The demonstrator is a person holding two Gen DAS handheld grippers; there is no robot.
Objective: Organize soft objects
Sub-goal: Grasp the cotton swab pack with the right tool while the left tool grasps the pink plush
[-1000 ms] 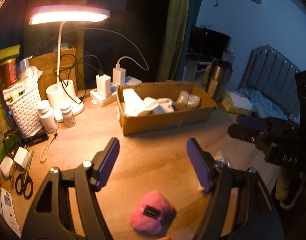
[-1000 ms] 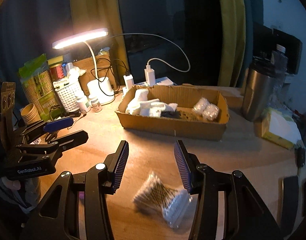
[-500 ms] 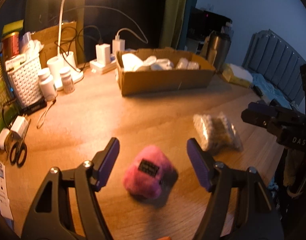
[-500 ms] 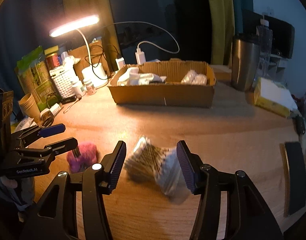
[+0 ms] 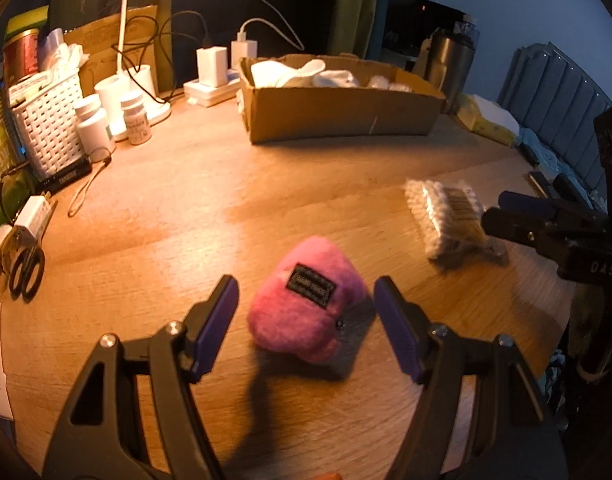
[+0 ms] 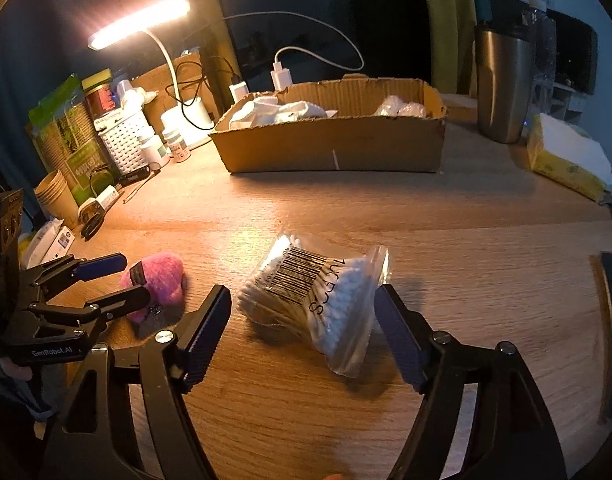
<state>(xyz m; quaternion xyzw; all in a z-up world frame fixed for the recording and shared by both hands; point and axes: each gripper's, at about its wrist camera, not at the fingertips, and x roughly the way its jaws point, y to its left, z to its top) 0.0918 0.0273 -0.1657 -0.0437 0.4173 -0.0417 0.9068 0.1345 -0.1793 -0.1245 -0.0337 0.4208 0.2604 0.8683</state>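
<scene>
A pink fuzzy pouch with a black label lies on the wooden table, between the open fingers of my left gripper; it also shows in the right wrist view. A clear bag of cotton swabs lies between the open fingers of my right gripper, and shows in the left wrist view. Neither gripper touches its object. A cardboard box at the back holds white soft items; it shows in the right wrist view too.
At the left stand a white basket, pill bottles, a lamp base, chargers with cables and scissors. A steel tumbler and a yellow tissue pack sit at the right.
Both grippers have dropped lower and moved forward toward the table. The pink pouch now sits between the left fingers and the swab bag between the right fingers. Both stay open.
</scene>
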